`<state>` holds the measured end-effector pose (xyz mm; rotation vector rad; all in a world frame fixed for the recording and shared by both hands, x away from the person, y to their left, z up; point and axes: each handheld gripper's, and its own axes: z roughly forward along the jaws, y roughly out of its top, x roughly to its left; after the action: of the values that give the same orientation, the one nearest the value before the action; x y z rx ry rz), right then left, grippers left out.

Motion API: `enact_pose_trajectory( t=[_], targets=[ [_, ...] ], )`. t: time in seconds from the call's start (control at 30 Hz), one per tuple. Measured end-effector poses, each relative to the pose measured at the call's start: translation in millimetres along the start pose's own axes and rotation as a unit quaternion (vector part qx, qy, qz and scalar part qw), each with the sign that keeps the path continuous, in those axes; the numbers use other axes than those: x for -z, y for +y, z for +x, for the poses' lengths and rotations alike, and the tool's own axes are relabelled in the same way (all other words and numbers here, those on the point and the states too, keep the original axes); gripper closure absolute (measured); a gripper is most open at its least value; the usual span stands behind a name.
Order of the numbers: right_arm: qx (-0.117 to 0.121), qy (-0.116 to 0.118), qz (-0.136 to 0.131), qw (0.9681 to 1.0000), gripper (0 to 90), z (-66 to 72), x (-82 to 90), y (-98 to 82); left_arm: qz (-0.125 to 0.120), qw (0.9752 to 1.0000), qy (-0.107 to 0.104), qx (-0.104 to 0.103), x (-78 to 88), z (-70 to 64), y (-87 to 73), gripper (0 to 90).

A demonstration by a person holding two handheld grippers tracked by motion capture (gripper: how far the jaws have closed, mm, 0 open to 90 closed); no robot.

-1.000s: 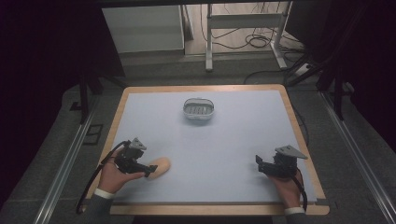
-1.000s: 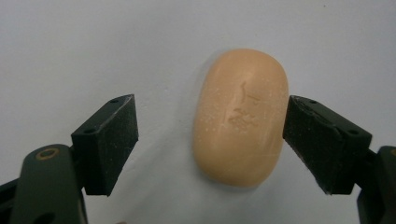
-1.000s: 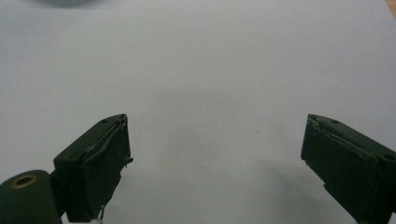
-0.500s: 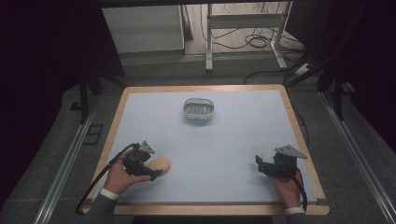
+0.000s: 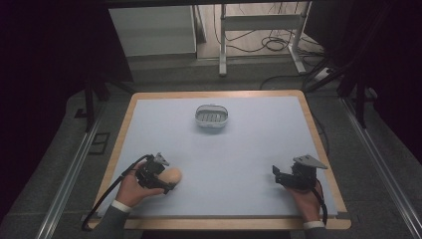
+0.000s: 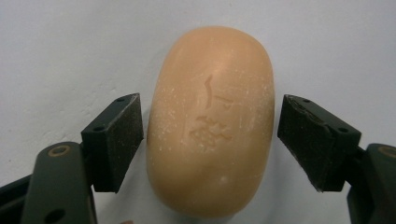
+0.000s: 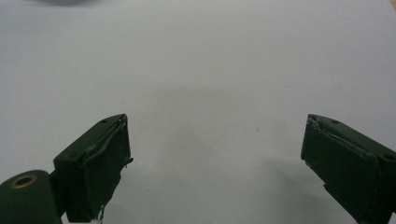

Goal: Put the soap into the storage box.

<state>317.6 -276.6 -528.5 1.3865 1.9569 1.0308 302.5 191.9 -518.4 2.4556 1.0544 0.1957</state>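
One table (image 5: pixel 259 164) with a pale blue top carries one white soap dish (image 5: pixel 211 116) at the far middle. One tan soap bar (image 6: pixel 211 121) lies at the near left between the left gripper (image 5: pixel 166 181)'s jaws, which have just been closing; small gaps remain. The right gripper (image 5: pixel 275 174) gapes wide, holding nothing.

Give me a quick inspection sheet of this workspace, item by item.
Surface: pale blue mat on a wood-edged table.
Job's things: tan oval soap bar lying flat; small white dish farther back.
Clutter: nothing seen.
Grippers: left claw straddles the soap, jaws just closing, slight gaps at both pads; right claw open over bare mat.
Cables: black cable trails from the left claw.
Surroundings: dark floor, metal stand legs, loose wires behind.
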Motion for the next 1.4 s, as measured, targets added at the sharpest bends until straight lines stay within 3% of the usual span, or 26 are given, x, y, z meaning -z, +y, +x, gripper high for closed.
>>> enact_pose_trajectory(
  t=[0.3, 1.4],
  targets=[
    [-0.004, 0.0, 0.0, 1.0, 8.2, -0.2, -0.1, 0.1, 0.002, 0.9999, 0.008, -0.006, -3.8, -1.3, 0.1, 30.3],
    [-0.006, -0.002, 0.004, 1.0, 8.2, -0.8, -0.9, 0.4, -0.029, 0.9995, 0.01, -0.003, 12.9, 10.5, 6.5, 31.3]
  ],
)
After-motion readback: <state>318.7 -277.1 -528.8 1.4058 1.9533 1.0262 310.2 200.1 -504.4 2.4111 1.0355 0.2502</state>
